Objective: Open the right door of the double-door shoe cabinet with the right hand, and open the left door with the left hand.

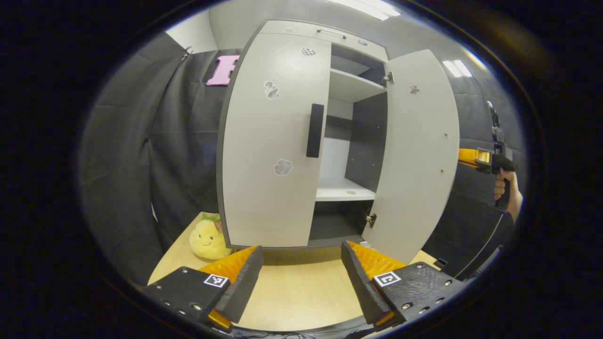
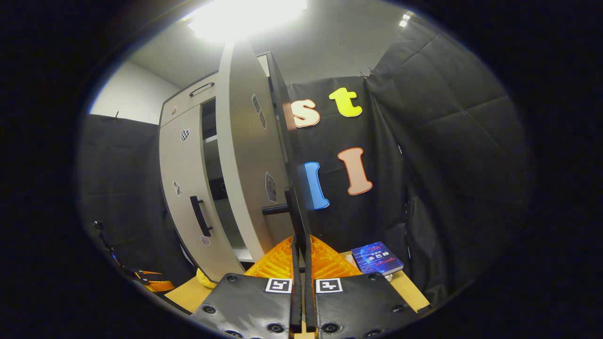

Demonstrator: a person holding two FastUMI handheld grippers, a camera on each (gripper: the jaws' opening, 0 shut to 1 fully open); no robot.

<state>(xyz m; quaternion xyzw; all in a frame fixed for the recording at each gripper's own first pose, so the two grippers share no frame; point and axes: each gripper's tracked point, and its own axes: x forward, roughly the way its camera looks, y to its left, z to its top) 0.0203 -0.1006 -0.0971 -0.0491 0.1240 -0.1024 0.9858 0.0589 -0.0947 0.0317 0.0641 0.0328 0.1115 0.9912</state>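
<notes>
With the right door (image 1: 417, 155) swung wide, we turn to the left door (image 1: 273, 141), which sits closed on the shoe cabinet (image 1: 325, 33). Our left gripper (image 1: 301, 275) hangs above the table (image 1: 301, 296) with fingers spread, the dark handle (image 1: 314, 130) ahead and higher. We should rise, straddle the handle squarely, then pull along the hinge arc. Our right gripper (image 2: 300, 263) has its fingers pressed together at the right door's edge.

Wooden table (image 1: 301, 292) (cabinet (image 1: 273, 155), plush (image 1: 207, 240), book (image 2: 377, 258))

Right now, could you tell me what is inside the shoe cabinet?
Bare shelves show through the open right door; nothing visible sits on them. The closed left door covers the rest.
</notes>
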